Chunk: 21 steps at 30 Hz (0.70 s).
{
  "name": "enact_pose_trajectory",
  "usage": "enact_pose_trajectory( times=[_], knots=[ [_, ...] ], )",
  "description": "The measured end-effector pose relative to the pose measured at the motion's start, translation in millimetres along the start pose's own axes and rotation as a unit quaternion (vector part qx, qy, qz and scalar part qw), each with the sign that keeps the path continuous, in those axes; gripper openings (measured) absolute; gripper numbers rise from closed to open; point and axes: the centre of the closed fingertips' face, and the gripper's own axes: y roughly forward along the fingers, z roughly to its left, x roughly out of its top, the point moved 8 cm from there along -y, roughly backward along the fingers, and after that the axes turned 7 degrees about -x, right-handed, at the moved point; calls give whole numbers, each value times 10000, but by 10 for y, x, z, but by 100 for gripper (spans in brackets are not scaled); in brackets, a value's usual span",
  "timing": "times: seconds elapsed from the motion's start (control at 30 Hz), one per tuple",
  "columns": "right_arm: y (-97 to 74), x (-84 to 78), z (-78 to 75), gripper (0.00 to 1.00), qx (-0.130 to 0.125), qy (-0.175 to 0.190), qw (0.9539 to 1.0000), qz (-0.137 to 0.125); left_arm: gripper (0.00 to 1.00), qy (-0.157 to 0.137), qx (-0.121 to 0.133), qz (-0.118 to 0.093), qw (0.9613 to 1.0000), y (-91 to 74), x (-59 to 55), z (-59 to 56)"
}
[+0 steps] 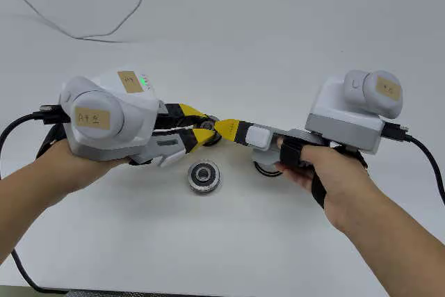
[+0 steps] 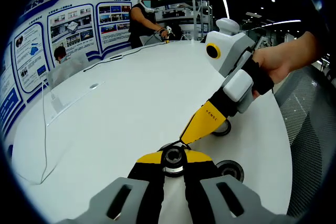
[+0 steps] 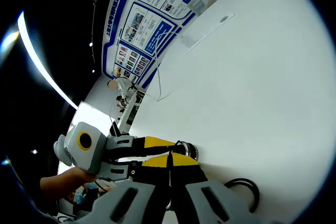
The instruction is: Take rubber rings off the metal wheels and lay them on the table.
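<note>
Centre frame: left gripper (image 1: 200, 126) clamps small silver metal wheel (image 2: 173, 160); right gripper (image 1: 222, 127) closed, pinching its black rubber ring (image 2: 169, 149); white table (image 1: 278, 46) open above; second wheel (image 1: 204, 176) below

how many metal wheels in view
2: the gripped wheel in the left gripper's jaws, the loose wheel on the table beside them. Others may be hidden.

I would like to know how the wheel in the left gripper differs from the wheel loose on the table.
The held wheel sits clamped in the left gripper; the loose wheel lies flat on the table, untouched. The right gripper reaches the held wheel with its tips, not the loose wheel. Both show a dark rim round a metal centre.
</note>
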Motion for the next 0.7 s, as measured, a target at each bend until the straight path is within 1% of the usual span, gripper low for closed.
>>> enact_pose_trajectory(
  times=[0.07,0.13,0.17,0.23,0.3,0.43,0.6,0.7],
  knots=[
    [4,-1,1,0,-39,24,10000,-6,13,120,18,43,9999,3,7,-7],
    [2,2,-10,0,-115,34,9999,-27,13,165,52,113,9998,10,25,-17],
    [0,4,-14,0,-143,47,9999,-37,13,171,57,115,9998,12,26,-17],
    [-2,10,-26,1,-205,82,9997,-58,13,92,75,87,9999,14,26,-12],
    [-1,17,-47,1,-318,101,9994,-74,14,107,80,83,9999,19,31,-10],
    [4,23,-61,1,-409,122,9990,-107,14,64,79,100,9999,32,48,-14],
    [8,24,-53,1,-442,120,9989,-121,14,32,83,142,9999,29,57,-15],
    [10,22,-46,1,-450,111,9989,-120,14,85,82,198,9997,5,60,-24]
  ],
)
